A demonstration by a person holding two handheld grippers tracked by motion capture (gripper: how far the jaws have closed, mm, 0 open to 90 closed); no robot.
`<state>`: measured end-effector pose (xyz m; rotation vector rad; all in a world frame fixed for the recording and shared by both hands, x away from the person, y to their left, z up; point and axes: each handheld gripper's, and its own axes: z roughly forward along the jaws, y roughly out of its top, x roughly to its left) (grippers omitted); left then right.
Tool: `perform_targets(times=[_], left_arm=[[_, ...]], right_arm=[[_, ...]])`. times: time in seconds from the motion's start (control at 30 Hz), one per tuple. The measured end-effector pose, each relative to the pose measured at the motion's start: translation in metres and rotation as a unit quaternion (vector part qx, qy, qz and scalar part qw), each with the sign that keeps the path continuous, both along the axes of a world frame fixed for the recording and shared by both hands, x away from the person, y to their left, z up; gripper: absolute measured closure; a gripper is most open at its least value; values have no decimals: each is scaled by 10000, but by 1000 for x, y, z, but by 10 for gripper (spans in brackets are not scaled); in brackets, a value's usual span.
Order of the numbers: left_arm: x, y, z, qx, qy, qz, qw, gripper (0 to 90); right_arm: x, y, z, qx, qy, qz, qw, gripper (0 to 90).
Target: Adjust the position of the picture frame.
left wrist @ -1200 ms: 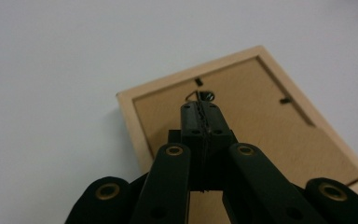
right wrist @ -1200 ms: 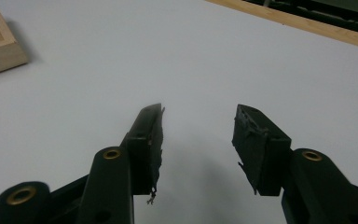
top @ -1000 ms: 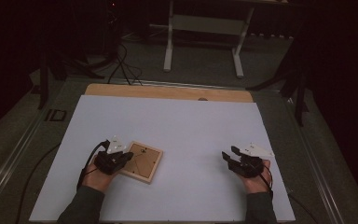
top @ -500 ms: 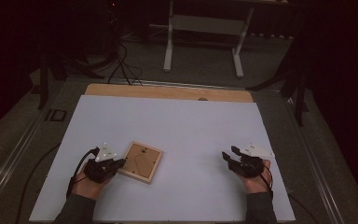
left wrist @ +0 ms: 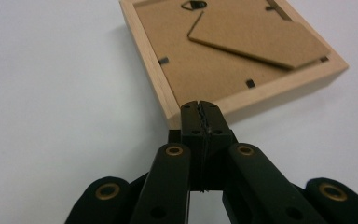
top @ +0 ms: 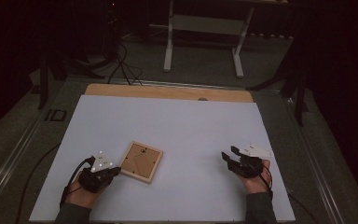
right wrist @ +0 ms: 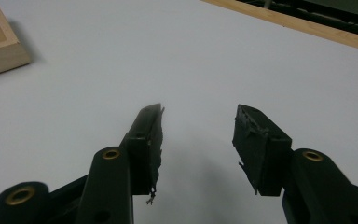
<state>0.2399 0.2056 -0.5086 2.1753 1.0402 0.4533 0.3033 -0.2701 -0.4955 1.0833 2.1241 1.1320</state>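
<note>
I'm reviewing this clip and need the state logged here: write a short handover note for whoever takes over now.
Left gripper: jaws shut, nothing held, tips just short of the picture frame's near corner.
Right gripper: open, empty, resting over the white mat, far from the frame.
Picture frame: face down, backing up, flat on the mat.
Done: nothing evident.
Left: probably gripping or turning the frame.

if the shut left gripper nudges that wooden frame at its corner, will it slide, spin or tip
The picture frame lies flat, back side up, so tipping looks unlikely. The left gripper sits at one corner, so a push there would probably spin it. On the smooth white table it likely slides easily; it looks stiff and light.
</note>
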Motion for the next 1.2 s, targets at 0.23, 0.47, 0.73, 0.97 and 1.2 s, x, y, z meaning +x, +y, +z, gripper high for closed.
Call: perform_targets(times=[0.23, 0.47, 0.73, 0.97, 1.2], left_arm=[[-4, -2, -4, 148, 96, -41, 9998, 897], [-2, 1, -7, 227, 138, -5, 9996, 897], [1, 2, -8, 232, 128, 54, 9996, 897], [6, 2, -10, 328, 143, 165, 9992, 897], [14, 0, -13, 312, 195, 219, 9991, 896]], right_arm=[[-2, 3, 2, -11, -56, 25, 10000, 516], [-3, 7, 3, -33, -78, 49, 10000, 516], [-3, 9, 5, -19, -102, 66, 9999, 515], [-2, 18, 9, -32, -170, 168, 9997, 515], [1, 35, 20, -2, -326, 387, 9987, 519]])
